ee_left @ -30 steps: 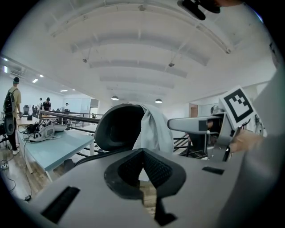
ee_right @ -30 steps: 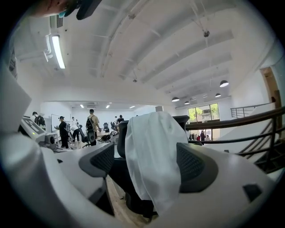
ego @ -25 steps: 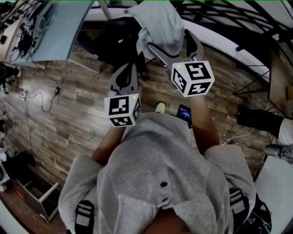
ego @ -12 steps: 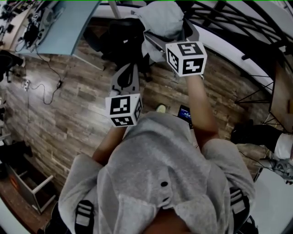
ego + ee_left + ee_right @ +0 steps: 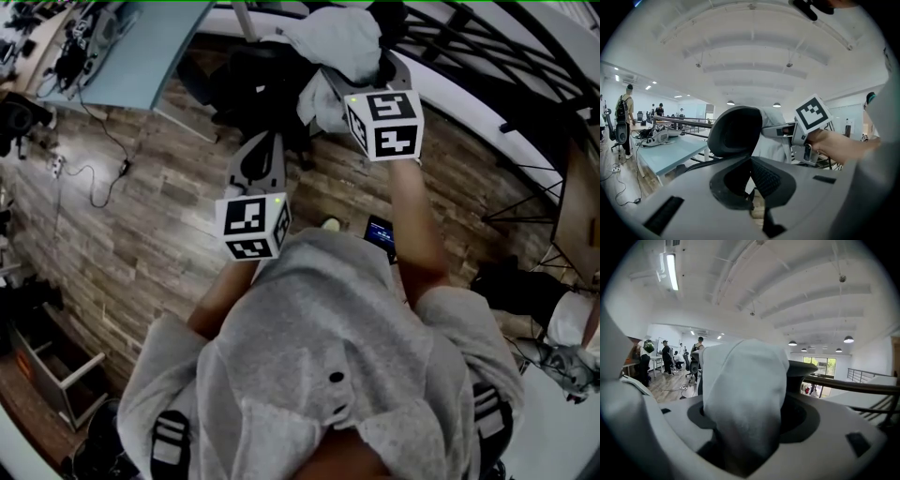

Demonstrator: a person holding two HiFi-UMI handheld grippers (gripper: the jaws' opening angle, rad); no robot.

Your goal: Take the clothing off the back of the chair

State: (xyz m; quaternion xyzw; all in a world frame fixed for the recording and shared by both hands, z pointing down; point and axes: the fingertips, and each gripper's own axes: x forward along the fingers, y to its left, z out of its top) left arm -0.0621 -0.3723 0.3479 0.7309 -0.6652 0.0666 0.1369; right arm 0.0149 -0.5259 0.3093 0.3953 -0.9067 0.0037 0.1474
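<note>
A light grey garment [image 5: 342,42] is draped over the top of a black office chair [image 5: 253,84]. My right gripper [image 5: 361,67] reaches into it. In the right gripper view the cloth [image 5: 745,394] fills the gap between the jaws of that gripper [image 5: 750,406]. They have just been closing and are now shut on the fold. My left gripper [image 5: 267,141] hangs lower and nearer, short of the chair, shut and empty. The left gripper view shows its jaws [image 5: 750,159] below the chair's dark headrest [image 5: 733,131], with the garment [image 5: 773,140] and right gripper [image 5: 780,131] beside it.
A pale blue table [image 5: 122,56] stands left of the chair, with cables [image 5: 94,197] on the wood floor below it. Dark railings [image 5: 487,47] run behind the chair. A small dark device [image 5: 378,234] lies by my feet. People [image 5: 665,357] stand far off.
My right gripper has moved forward to the chair's top and its jaws have closed in on the garment. The left gripper has stayed where it was.
</note>
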